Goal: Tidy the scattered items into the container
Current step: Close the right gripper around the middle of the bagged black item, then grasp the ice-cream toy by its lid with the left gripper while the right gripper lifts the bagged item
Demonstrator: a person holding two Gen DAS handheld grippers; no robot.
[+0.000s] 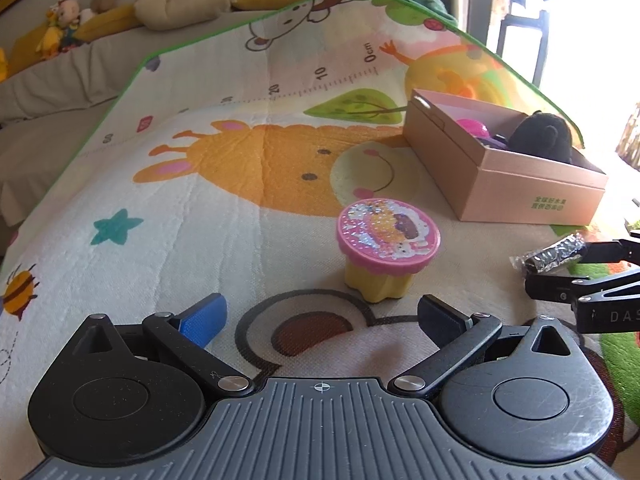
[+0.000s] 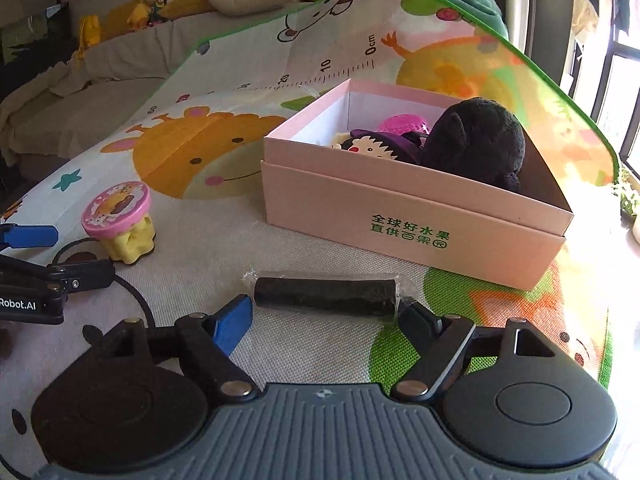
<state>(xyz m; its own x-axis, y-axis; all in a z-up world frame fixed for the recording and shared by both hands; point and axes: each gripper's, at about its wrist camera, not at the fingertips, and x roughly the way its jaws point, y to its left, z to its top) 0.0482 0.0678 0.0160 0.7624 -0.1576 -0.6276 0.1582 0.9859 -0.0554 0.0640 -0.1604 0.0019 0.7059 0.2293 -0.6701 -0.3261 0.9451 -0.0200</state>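
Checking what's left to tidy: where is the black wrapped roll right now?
The black wrapped roll lies on the play mat, crosswise before the right gripper, near the pink box.

The black plush toy (image 2: 476,140) hides much of the pink box's (image 2: 400,216) contents.

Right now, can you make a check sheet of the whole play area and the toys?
Surface: cartoon play mat, flat.
Job's things: pink cardboard box holds a black plush toy; pink-lidded yellow toy cup and black wrapped roll lie outside on the mat.
Clutter: nothing seen.
Grippers: left gripper open, behind the cup; right gripper open, fingers either side of the roll, not pressing.
Cables: nothing seen.
Surroundings: sofa with stuffed toys; bright window.
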